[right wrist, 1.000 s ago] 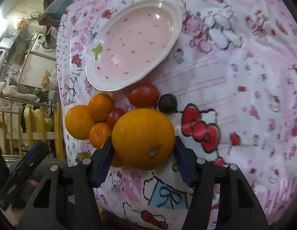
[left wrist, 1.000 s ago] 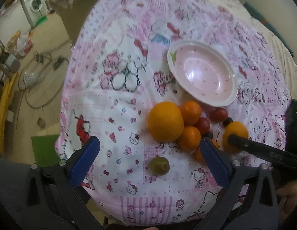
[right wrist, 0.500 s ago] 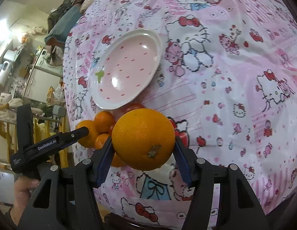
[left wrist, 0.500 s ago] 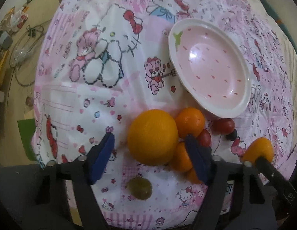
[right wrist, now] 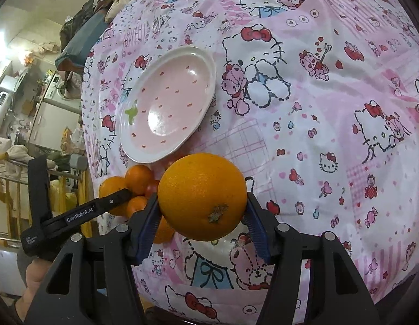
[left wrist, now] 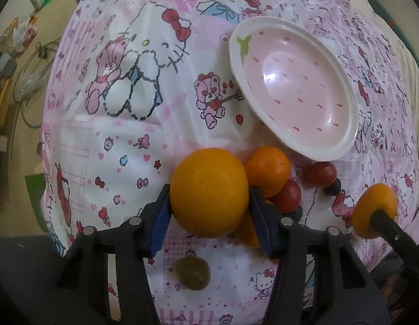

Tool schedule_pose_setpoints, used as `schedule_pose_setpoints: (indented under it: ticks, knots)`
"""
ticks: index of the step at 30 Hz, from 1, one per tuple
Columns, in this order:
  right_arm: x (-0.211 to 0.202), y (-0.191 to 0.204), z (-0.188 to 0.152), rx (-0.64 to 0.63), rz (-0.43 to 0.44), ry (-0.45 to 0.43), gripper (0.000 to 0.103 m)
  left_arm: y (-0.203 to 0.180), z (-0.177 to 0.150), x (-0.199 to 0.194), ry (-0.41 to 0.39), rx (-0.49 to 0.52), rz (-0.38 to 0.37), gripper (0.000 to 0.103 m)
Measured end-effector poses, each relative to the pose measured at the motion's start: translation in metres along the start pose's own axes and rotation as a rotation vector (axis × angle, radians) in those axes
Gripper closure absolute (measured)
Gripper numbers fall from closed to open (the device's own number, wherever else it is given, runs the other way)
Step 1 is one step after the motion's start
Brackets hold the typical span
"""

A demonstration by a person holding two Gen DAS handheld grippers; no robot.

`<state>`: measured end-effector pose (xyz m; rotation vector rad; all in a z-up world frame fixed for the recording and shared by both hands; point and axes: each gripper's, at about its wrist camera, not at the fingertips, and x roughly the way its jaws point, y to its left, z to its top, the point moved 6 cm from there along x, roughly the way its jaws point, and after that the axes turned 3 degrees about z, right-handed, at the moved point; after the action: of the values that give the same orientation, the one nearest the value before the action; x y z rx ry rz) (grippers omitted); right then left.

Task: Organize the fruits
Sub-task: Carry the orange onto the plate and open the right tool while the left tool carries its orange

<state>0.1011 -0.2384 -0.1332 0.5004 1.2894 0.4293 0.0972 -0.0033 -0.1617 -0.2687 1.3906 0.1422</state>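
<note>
1. My left gripper [left wrist: 209,214] is closing on a large orange [left wrist: 209,192] that sits on the cartoon-print tablecloth [left wrist: 128,140]. The blue pads look to be touching its two flanks, and the fruit fills the gap between them.

2. My right gripper [right wrist: 202,216] is clamped on a second large orange [right wrist: 202,196], held clear above the cloth with its stem scar facing the camera.

3. What matters for the next move is where the pink plate [left wrist: 344,146] lies. From the left gripper it is ahead and to the right, its near rim just beyond the fruit cluster. From the right gripper the plate [right wrist: 209,62] is ahead and to the left, with nothing in the way.

4. I judge the right hand better placed to deliver first: its orange is already aloft and its path to the plate is clear.

5. The left orange touches a smaller mandarin [left wrist: 267,169] on its right. A cherry tomato [left wrist: 288,196] sits just behind the right pad, so lifting may nudge these neighbours and set them rolling.

6. A small green-brown fruit [left wrist: 192,273], perhaps a kiwi, lies apart from the rest, near the cloth's edge below the left gripper.

7. The plate holds nothing yet, so I judge the sorting barely begun.
</note>
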Motion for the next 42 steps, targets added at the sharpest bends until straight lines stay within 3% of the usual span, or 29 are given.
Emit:
schedule_pose_setpoints:
  ticks: [9, 21, 33, 42]
  knots:
    - [-0.004, 0.013, 0.004, -0.036, -0.006, -0.029, 0.041, 0.0, -0.004, -0.038, -0.135, 0.089, 0.024, 0.053]
    - [-0.015, 0.012, 0.01, -0.054, -0.015, -0.055, 0.041, -0.015, 0.016, -0.082, -0.228, 0.15, 0.008, 0.053]
    - [-0.036, 0.029, 0.063, -0.133, -0.017, -0.123, 0.041, -0.039, 0.068, -0.1, -0.265, 0.219, 0.004, 0.053]
    - [-0.011, 0.024, 0.104, -0.169, -0.037, -0.094, 0.041, -0.042, 0.095, -0.08, -0.264, 0.23, 0.003, 0.053]
